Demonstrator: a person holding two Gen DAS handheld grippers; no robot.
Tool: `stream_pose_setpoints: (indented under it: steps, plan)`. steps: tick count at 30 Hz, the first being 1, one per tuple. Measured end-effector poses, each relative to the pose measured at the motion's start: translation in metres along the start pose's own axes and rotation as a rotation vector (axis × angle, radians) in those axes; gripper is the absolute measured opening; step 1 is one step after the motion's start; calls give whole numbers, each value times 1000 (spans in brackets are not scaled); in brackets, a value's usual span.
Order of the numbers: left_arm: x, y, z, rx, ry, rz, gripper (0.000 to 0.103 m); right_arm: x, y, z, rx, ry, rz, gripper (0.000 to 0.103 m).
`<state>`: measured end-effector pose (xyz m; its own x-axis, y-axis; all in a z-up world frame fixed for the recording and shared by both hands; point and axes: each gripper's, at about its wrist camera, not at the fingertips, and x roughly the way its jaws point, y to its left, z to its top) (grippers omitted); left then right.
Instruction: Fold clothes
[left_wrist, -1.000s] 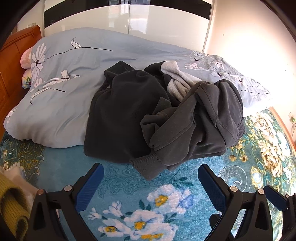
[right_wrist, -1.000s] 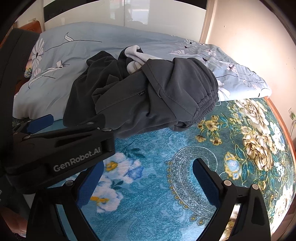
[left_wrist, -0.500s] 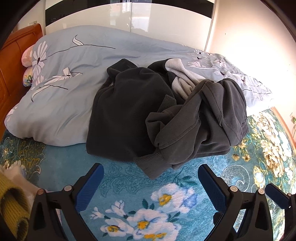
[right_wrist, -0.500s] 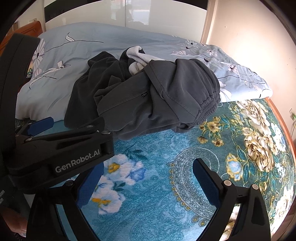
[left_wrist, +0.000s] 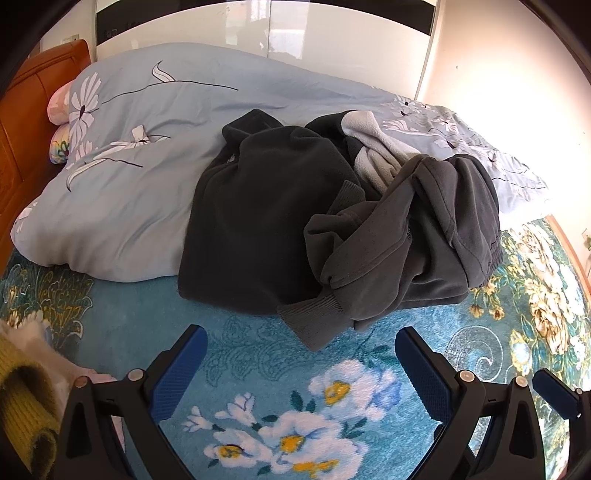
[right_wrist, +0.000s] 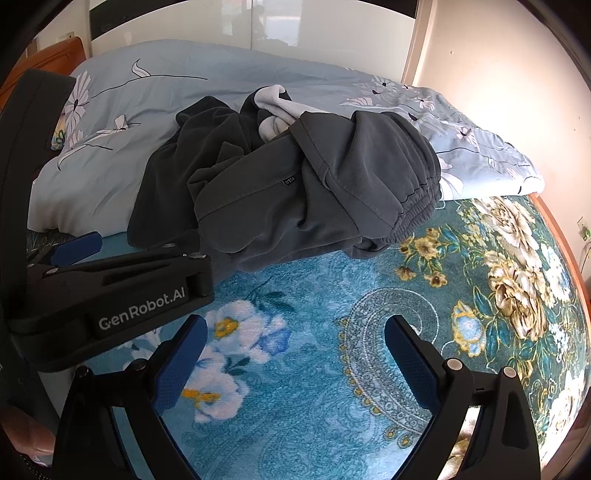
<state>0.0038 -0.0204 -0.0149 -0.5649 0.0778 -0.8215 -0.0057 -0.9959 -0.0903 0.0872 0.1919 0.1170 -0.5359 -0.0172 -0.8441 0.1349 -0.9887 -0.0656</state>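
A heap of dark grey clothes (left_wrist: 332, 229) lies on the teal floral bedspread (left_wrist: 258, 369), partly over a pale blue duvet. A dark fleece top (left_wrist: 258, 221) is on the left, crumpled grey sweatpants (left_wrist: 424, 229) on the right, with a light grey lining (left_wrist: 373, 147) behind. A ribbed cuff (left_wrist: 314, 317) points toward me. The heap also shows in the right wrist view (right_wrist: 314, 192). My left gripper (left_wrist: 301, 354) is open and empty just short of the cuff. My right gripper (right_wrist: 295, 345) is open and empty over the bedspread, with the left gripper's body (right_wrist: 110, 295) beside it.
The pale blue flowered duvet (left_wrist: 147, 147) fills the back of the bed. A wooden headboard (left_wrist: 22, 110) is at far left, a white wardrobe (left_wrist: 258, 33) and a cream wall behind. A yellow-green knitted item (left_wrist: 22, 406) lies at the lower left.
Both grippers have drawn back slightly from the heap and tilted up; the clothes sit a little higher and farther in both views. Nothing was grasped.
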Motion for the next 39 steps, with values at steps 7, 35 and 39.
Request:
stream_pose_setpoints:
  steps: [7,35,39]
  plan:
    - [-2,-7,2,12,-23,-6,103,0,-5,-8,12,1,16,97]
    - [130,-285,-42,1409,-393,628,100,-16,-94,-216,574,182,64,97]
    - [112,-291,-24,1388,-373,544,52,-16,-101,-223,594,189,73,97]
